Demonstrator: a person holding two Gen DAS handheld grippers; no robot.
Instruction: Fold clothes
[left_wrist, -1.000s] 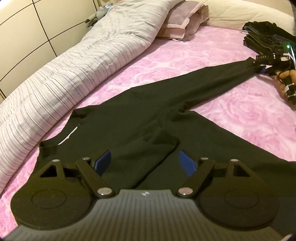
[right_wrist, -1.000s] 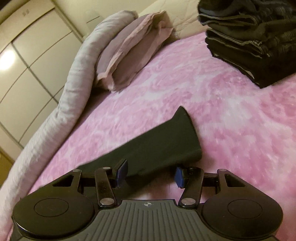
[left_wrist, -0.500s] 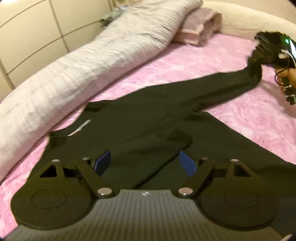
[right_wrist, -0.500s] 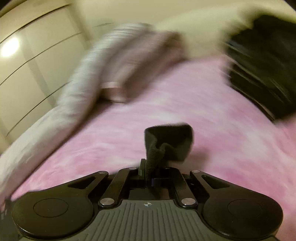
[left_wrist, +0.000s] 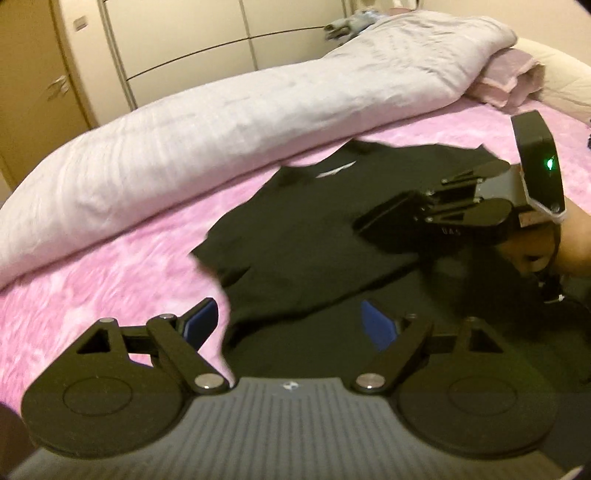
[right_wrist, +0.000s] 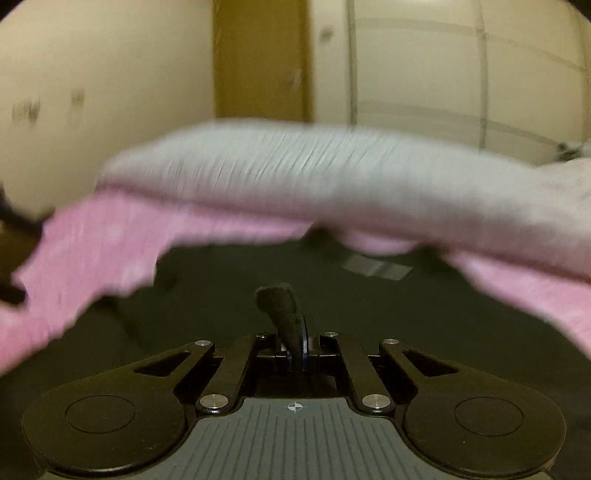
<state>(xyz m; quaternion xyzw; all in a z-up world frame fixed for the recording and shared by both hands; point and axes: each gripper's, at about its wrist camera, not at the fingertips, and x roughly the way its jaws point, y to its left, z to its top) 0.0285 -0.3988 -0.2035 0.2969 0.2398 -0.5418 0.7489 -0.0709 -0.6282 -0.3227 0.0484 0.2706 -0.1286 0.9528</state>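
Observation:
A black long-sleeved top (left_wrist: 295, 236) lies spread on the pink bedspread (left_wrist: 110, 280), its white neck label (left_wrist: 334, 170) toward the rolled duvet. My left gripper (left_wrist: 290, 325) is open low over the top's near edge, nothing between its blue pads. My right gripper (right_wrist: 293, 343) is shut on the black sleeve cuff (right_wrist: 279, 302), which sticks up out of the closed jaws. In the left wrist view the right gripper (left_wrist: 399, 214) hovers over the garment's body, carrying the sleeve (left_wrist: 384, 214) across it, held by a hand (left_wrist: 535, 251). The right wrist view is motion-blurred.
A long rolled grey-white duvet (left_wrist: 221, 122) runs along the far side of the bed. Pink pillows (left_wrist: 509, 77) lie at the back right. Cream wardrobe doors (left_wrist: 184, 40) stand behind the bed. Pink bedspread lies bare to the left of the top.
My right gripper closed on the sleeve cuff, lifted it and swung it leftward over the body of the top. My left gripper turned left, staying open over the near edge.

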